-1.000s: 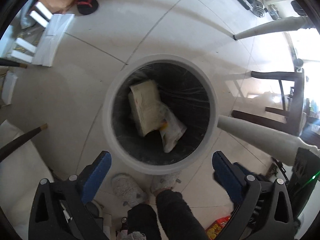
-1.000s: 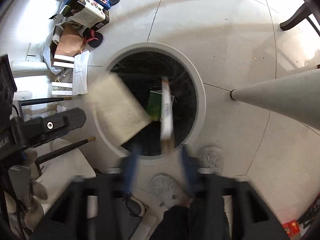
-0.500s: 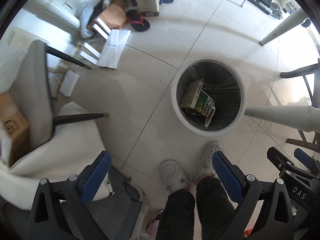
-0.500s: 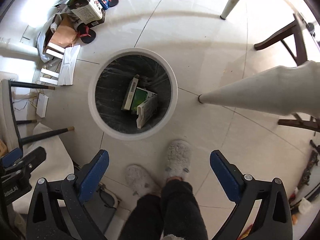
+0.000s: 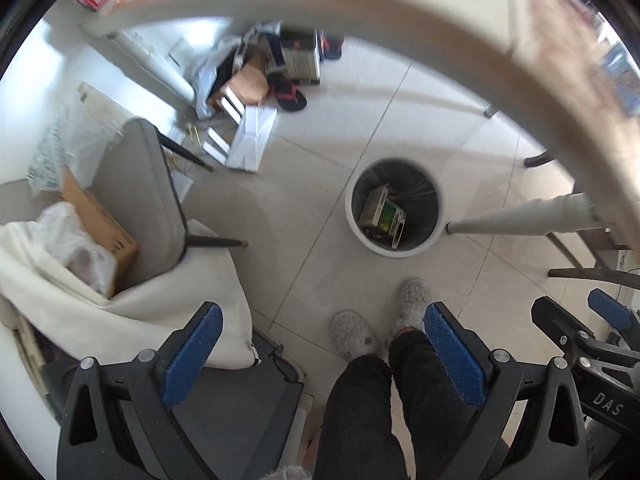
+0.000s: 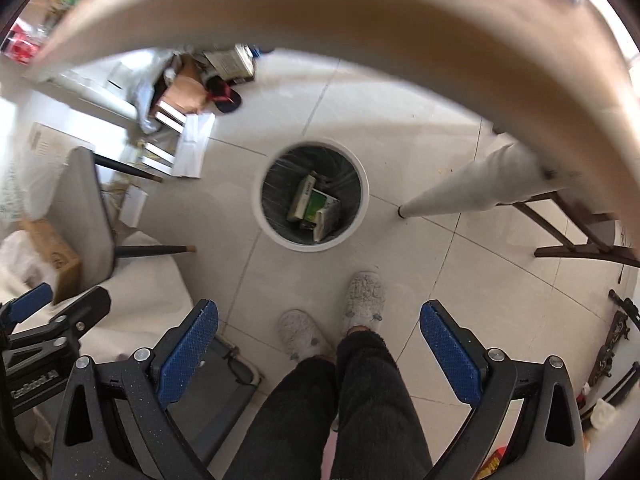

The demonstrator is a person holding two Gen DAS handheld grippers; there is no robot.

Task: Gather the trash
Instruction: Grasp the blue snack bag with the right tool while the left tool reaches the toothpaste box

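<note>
Both tools hang high above the floor, the left tool (image 5: 318,354) and the right tool (image 6: 318,350) each spread wide and holding nothing. Below them stand gray slippers (image 6: 362,300). Farther out, the white bin (image 6: 312,196) holds the boxes (image 6: 314,206). A blurred tabletop (image 6: 320,12) arcs across the far side.

My blue pads (image 6: 188,350) carry a fine cross-hatch; the bin (image 6: 362,208) is white-rimmed with a black liner, one box (image 6: 316,204) inside green, slippers (image 6: 364,294) grey.
</note>
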